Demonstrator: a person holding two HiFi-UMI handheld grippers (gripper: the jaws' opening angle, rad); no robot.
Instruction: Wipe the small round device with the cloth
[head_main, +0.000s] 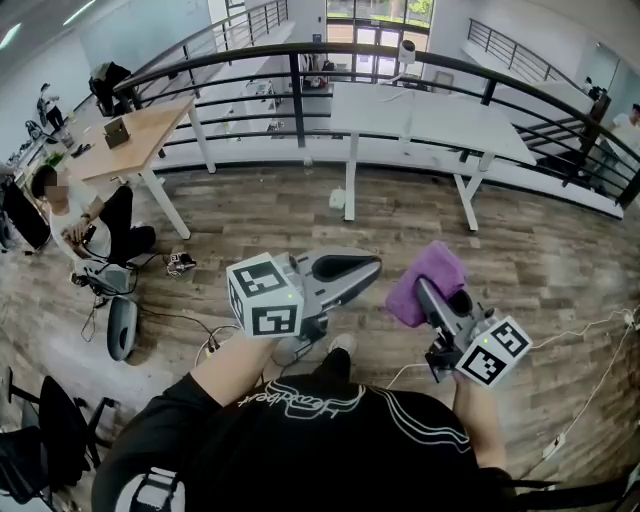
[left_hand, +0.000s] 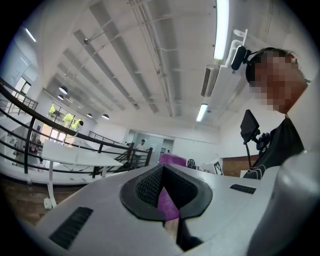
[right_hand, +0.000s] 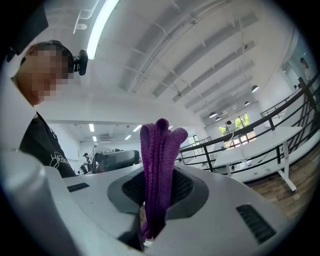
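Right gripper (right_hand: 156, 202) is pinching the purple cloth (right_hand: 159, 150), seemingly soft, light and limp, at its bunched fold; left gripper (left_hand: 167, 192) is pressing together on nothing.

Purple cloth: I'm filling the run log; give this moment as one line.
left gripper: shut, empty | right gripper: shut on purple cloth | both held level | wiping: not under way

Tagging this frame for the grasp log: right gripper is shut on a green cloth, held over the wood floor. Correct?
One error: the cloth is purple, not green. The right gripper view shows the right gripper shut on the folded purple cloth, and the head view shows it held over the wood floor.
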